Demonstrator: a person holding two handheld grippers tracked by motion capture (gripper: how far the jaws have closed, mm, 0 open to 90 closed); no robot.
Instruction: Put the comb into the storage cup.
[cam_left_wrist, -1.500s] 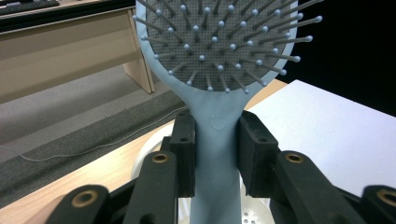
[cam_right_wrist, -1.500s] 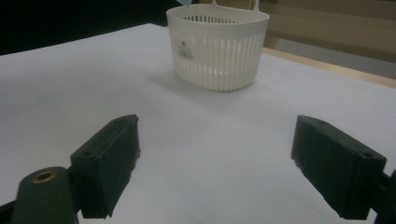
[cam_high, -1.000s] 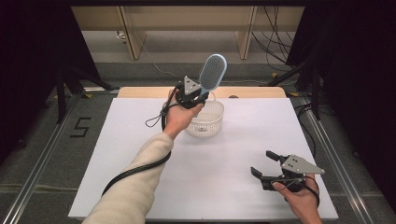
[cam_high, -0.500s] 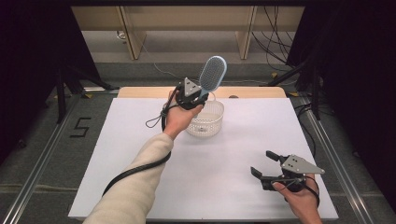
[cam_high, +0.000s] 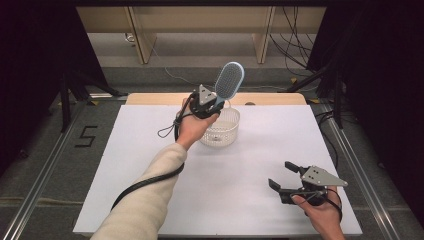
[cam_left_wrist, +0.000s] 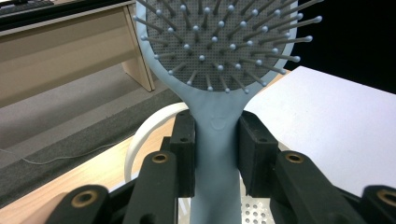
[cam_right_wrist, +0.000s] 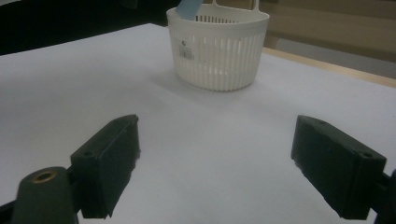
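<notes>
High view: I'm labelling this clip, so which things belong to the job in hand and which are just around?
In the job:
- light blue hairbrush, handle clamped in the left tool
- white slotted basket below it

Just around:
- right tool, open, idle
- wooden desk legs behind
- floor cables

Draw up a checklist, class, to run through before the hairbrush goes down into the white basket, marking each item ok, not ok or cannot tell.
1. Left gripper shut on the hairbrush handle: ok.
2. Brush head up, handle down: ok.
3. Basket upright on the table: ok.
4. Handle tip inside the basket rim: cannot tell.
5. Right gripper open, apart from the basket: ok.
</notes>
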